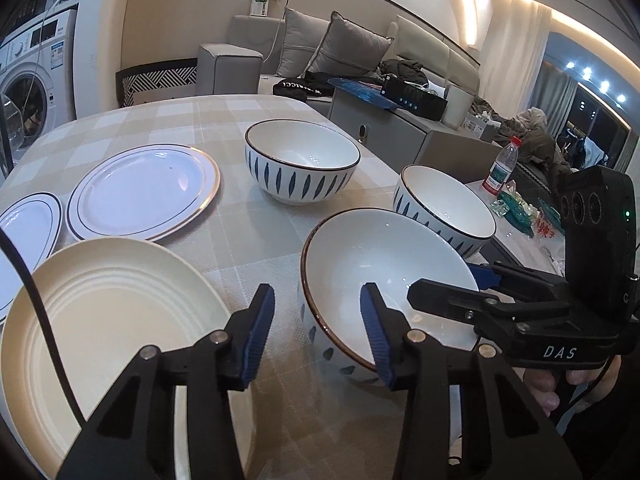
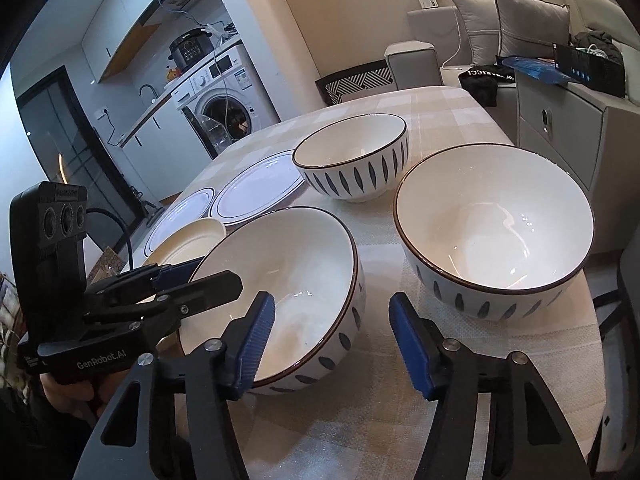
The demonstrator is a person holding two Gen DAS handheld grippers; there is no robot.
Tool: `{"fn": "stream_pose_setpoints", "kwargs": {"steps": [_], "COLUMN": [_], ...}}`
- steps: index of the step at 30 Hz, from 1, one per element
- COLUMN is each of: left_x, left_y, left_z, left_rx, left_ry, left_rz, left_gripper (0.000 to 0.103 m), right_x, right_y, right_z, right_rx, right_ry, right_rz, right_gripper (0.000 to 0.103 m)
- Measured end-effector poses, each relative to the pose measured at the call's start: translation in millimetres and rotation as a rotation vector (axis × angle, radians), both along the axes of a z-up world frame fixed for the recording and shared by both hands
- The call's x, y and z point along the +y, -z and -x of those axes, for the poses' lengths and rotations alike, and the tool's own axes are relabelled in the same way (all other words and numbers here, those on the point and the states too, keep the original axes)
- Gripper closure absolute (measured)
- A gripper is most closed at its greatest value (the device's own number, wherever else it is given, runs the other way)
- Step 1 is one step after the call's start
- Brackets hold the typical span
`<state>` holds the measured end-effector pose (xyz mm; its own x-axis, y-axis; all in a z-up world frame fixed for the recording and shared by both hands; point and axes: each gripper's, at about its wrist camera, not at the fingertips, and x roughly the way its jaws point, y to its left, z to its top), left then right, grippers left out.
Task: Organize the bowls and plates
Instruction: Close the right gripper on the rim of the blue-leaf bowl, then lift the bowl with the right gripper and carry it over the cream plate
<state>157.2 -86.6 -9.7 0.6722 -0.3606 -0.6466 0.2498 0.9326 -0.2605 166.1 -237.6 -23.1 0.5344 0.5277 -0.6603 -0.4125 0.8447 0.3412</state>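
Three white bowls with blue leaf marks stand on the checked table. The near bowl is tilted, and both grippers straddle its rim. My left gripper is open, one jaw inside the bowl, one outside its left wall. My right gripper is open around the bowl's right wall; in the left wrist view it reaches in from the right. A second bowl sits at the right, a third farther back. A cream plate and two rimmed white plates lie left.
The table's right edge runs close by the right bowl. A grey cabinet and a side table with a water bottle stand beyond it. A sofa with cushions is behind, a washing machine far left.
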Motion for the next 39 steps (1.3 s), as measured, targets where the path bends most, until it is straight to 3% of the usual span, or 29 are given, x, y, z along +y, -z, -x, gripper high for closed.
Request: {"fn": "stream_pose_setpoints", "kwargs": {"steps": [3,5,11,31,39], "left_x": [-2.7,-5.2,-5.3,17.1,27.8], "left_y": [0.6,0.3,-1.1,-25.2,-9.0], "left_z": [0.2,0.5,1.0,18.7,15.0], "left_rx": [0.003,0.002,0.014,-0.068,-0.037], "left_ry": [0.009,0.0,-0.03,-0.097,-0.083], "left_rz": [0.01,-0.001,-0.003,-0.022,-0.006], "left_gripper": [0.069,0.071,0.076,0.078,0.079], "right_x": [4.5,9.1,12.2,45.5,42.4], "right_y": [0.7,2.5,2.5,-15.7,-8.5], "right_z": [-0.7,-1.3,0.2,0.3,-5.1], "right_rx": [0.011,0.033,0.049,0.031,0.038], "right_ry": [0.011,0.012,0.079,0.042,0.042], "right_rz": [0.0,0.002,0.025,0.085,0.063], "right_gripper": [0.048,0.057,0.068,0.07,0.089]}}
